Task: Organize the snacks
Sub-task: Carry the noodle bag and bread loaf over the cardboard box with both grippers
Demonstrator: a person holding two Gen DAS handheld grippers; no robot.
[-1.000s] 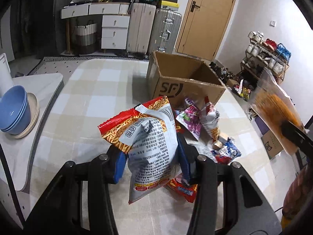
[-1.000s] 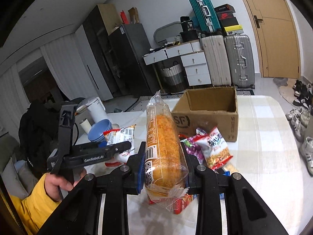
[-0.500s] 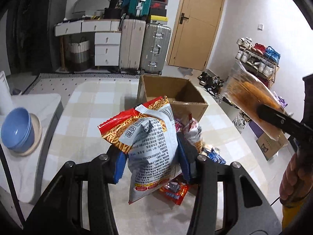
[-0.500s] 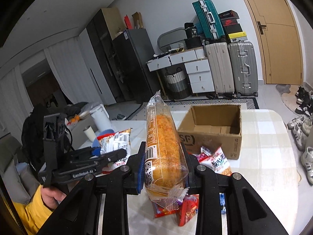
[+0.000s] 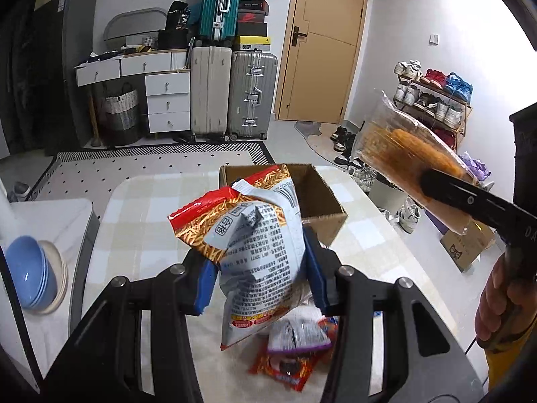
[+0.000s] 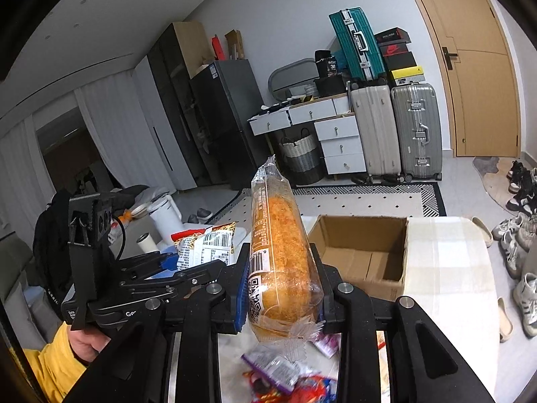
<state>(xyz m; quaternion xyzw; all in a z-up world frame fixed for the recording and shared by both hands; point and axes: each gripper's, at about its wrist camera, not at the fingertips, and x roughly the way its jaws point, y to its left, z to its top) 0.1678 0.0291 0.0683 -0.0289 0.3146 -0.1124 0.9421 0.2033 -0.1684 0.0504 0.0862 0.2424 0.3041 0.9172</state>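
Note:
My left gripper (image 5: 260, 270) is shut on a red and grey chip bag (image 5: 255, 241), held upright above the table. My right gripper (image 6: 280, 288) is shut on a clear-wrapped orange bread roll (image 6: 280, 258), also upright. Each gripper shows in the other's view: the right one with the bread roll (image 5: 409, 154) at the right edge, the left one with the chip bag (image 6: 204, 245) at the left. An open cardboard box (image 6: 362, 252) stands on the table beyond both; the same cardboard box (image 5: 319, 198) lies behind the chip bag. Loose snack packets (image 5: 295, 346) lie on the table below the grippers.
Blue bowls (image 5: 30, 275) are stacked on a side surface at the left. The checked table (image 5: 141, 228) ends in a rounded edge at the right, with shoes on the floor past it. Suitcases (image 5: 231, 94) and drawers stand by the far wall, and a white kettle (image 6: 164, 215) stands left.
Both grippers have risen with their snacks; the box and the loose packets now sit lower and farther off in both views. The grips have not changed.

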